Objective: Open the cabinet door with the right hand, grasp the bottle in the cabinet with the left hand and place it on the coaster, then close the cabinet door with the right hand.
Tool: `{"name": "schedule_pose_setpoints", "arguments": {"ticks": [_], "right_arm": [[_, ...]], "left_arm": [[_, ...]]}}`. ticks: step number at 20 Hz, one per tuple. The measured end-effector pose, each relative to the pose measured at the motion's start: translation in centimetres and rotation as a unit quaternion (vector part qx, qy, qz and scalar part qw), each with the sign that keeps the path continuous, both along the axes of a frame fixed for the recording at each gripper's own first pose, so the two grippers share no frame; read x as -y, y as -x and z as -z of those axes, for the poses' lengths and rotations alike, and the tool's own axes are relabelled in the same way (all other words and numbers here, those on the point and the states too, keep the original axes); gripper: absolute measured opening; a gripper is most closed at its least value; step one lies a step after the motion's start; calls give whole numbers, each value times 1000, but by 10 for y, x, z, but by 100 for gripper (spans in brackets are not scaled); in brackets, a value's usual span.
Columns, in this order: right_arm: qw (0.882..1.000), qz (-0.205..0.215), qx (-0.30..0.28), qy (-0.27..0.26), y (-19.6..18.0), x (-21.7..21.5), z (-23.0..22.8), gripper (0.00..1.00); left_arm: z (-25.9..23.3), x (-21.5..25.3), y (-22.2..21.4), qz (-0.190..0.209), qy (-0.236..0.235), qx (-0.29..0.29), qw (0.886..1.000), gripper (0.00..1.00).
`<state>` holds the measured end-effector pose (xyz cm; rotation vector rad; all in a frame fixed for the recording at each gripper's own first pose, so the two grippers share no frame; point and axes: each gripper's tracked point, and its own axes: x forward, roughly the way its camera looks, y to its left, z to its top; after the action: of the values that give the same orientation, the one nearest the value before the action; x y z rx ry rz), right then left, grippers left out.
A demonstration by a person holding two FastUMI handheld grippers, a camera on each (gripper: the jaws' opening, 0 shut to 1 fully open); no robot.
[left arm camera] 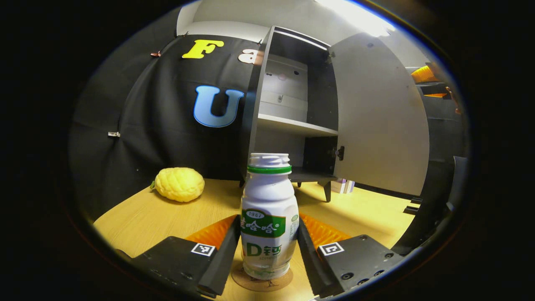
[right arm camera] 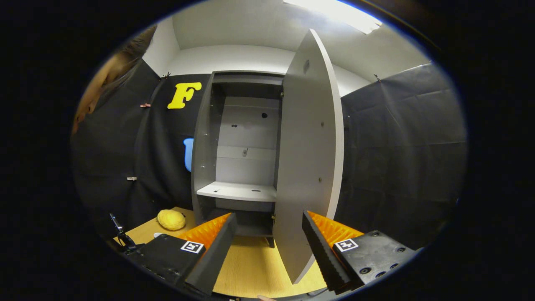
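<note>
A white bottle [left arm camera: 269, 217] with a green collar stands upright on a round coaster [left arm camera: 262, 281] on the wooden worktop [left arm camera: 138, 225], framed between the fingers of the left hand-held gripper [left arm camera: 268, 255], which sit just beside its sides; whether they press on it cannot be told. At 11 o'clock from the bottle lies a bumpy yellow fruit [left arm camera: 179, 184]. Behind, at 12 o'clock, the grey cabinet [left arm camera: 288, 108] stands with its door [left arm camera: 378, 117] swung open. In the right gripper view, the right hand-held gripper [right arm camera: 267, 244] is spread wide, the door's edge [right arm camera: 309, 167] standing between its fingers, untouched.
</note>
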<state>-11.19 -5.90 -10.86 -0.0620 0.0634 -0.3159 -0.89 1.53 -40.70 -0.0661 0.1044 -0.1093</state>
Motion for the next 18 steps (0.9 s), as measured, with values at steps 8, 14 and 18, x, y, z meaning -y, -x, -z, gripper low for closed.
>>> {"name": "schedule_pose_setpoints", "arguments": {"ticks": [8, 14, 18], "right_arm": [[999, -17, -30, 3, -3, -3, 19, 98], [999, -29, -37, 16, -4, -8, 18, 97], [999, -32, -35, 21, -4, -8, 8, 97]], "left_arm": [[11, 5, 3, 2, -17, 6, 1000, 80], [0, 1, 3, -5, -20, -2, 1000, 95], [-34, 5, 0, 1, -31, 13, 999, 95]]}}
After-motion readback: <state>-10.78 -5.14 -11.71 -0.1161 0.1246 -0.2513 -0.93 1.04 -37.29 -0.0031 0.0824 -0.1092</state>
